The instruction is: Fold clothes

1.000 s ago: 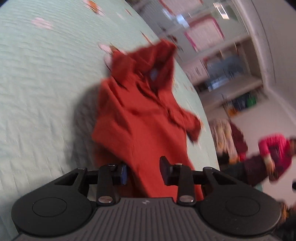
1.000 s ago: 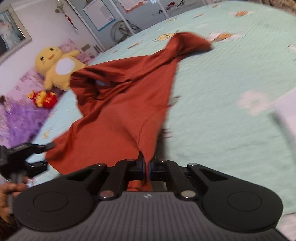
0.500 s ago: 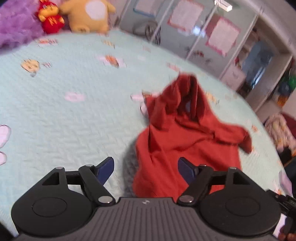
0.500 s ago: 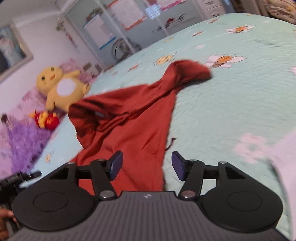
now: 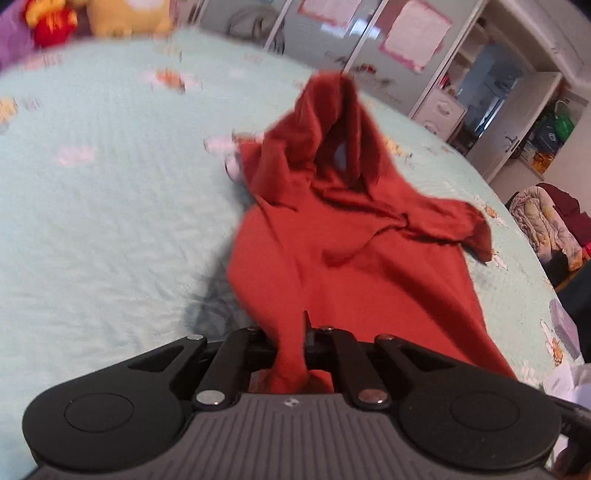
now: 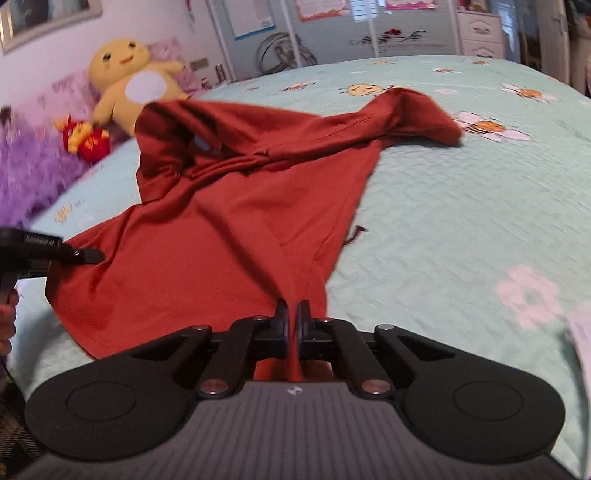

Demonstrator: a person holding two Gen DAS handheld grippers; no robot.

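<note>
We have the rust-red garment (image 6: 236, 221) crumpled on the bed (image 6: 461, 221), near the yellow plush toy (image 6: 129, 81). Left claw (image 5: 295, 332) and right claw (image 6: 294, 317) have just clamped shut on its near hem. Next, we judge, pull it flat.

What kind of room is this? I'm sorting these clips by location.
Most likely a bedroom, perhaps a child's: a wide bed with a mint quilted bedspread, a yellow plush toy at its head, and white drawers beyond.
</note>
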